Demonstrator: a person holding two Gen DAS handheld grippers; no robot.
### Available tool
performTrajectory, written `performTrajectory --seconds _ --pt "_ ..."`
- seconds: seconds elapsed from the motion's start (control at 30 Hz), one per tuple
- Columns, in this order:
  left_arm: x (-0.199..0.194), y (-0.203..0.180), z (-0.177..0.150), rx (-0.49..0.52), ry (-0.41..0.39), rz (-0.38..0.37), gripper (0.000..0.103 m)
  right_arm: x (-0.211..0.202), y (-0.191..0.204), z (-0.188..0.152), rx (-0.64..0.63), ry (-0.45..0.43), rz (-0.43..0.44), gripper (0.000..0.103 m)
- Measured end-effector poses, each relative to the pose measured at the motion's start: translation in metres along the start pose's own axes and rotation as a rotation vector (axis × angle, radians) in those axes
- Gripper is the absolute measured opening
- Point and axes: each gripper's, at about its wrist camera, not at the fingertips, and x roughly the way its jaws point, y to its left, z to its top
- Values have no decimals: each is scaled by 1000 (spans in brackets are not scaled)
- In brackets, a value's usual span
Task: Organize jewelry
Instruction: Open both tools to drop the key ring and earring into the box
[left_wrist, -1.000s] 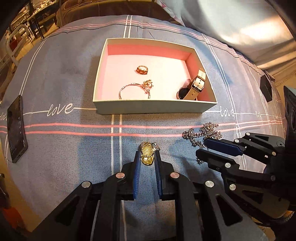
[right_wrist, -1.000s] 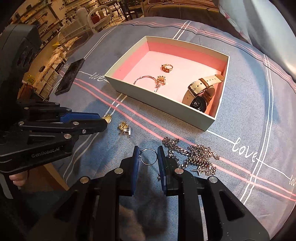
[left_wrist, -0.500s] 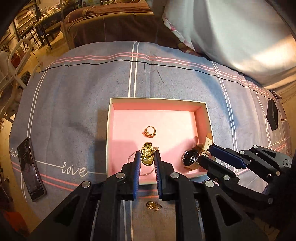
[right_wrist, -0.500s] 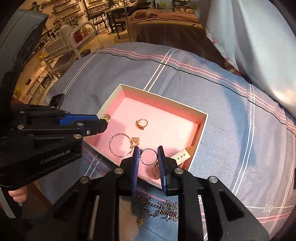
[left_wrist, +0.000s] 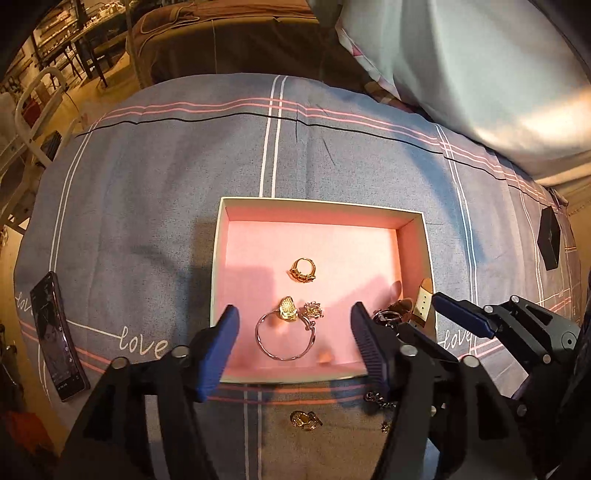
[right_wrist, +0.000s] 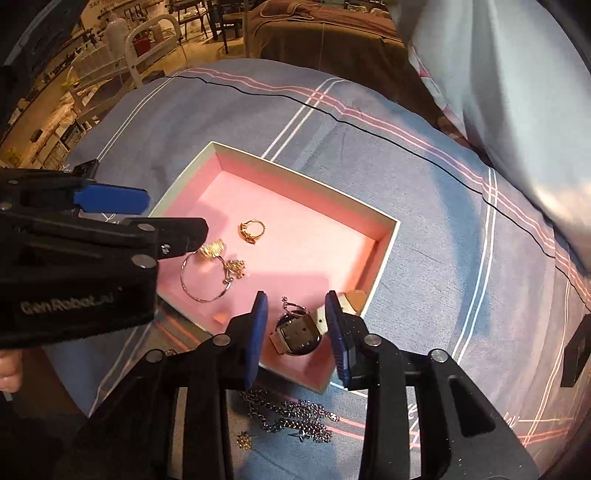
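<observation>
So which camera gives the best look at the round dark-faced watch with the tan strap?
The right wrist view: the round dark-faced watch with the tan strap lies face-up in the pink-lined box, framed between the open right tongs. The left wrist view shows only part of its case and strap, the rest hidden behind the tongs.

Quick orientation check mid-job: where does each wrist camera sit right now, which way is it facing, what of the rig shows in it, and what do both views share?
Left wrist: behind the open left gripper, looking steeply down into the pink box; the right gripper enters at right.
Right wrist: behind the open right gripper, above the watch in the box's near corner; the left gripper and a bit of hand show at left.
Shared: box, gold ring, bangle, gold pendant, watch.
</observation>
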Motion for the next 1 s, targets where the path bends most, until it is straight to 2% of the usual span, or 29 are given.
performTrajectory --seconds 0.07,0.17,0.23,0.37,0.4,0.47,0.5,0.63,0.73,0.83,1.0 --pt "-6 1 -11 30 -2 -13 69 -6 -12 -20 55 -4 14 43" --pt "-8 6 -41 53 12 -8 75 -9 -24 -61 138 17 100 43" --pt "-1 13 -66 54 54 1 75 -6 -23 -90 170 53 136 43" --pt "27 27 -109 57 178 55 75 1 -13 -129 207 106 149 44" --pt "32 29 -115 58 194 63 75 2 -10 -135 212 113 156 47" --pt "39 31 -119 61 201 71 75 2 -5 -140 210 117 152 57" --pt "40 31 -118 65 197 70 75 2 -4 -141 208 118 151 58" --pt "48 19 -112 121 181 79 75 -4 0 -144 220 111 160 58" --pt "51 11 -105 132 175 44 75 -7 0 -144 223 111 151 58" --pt "58 3 -101 157 173 47 75 -7 -2 -145 233 119 144 58" --pt "72 -5 -103 192 221 41 75 -6 -4 -149 247 131 146 58"
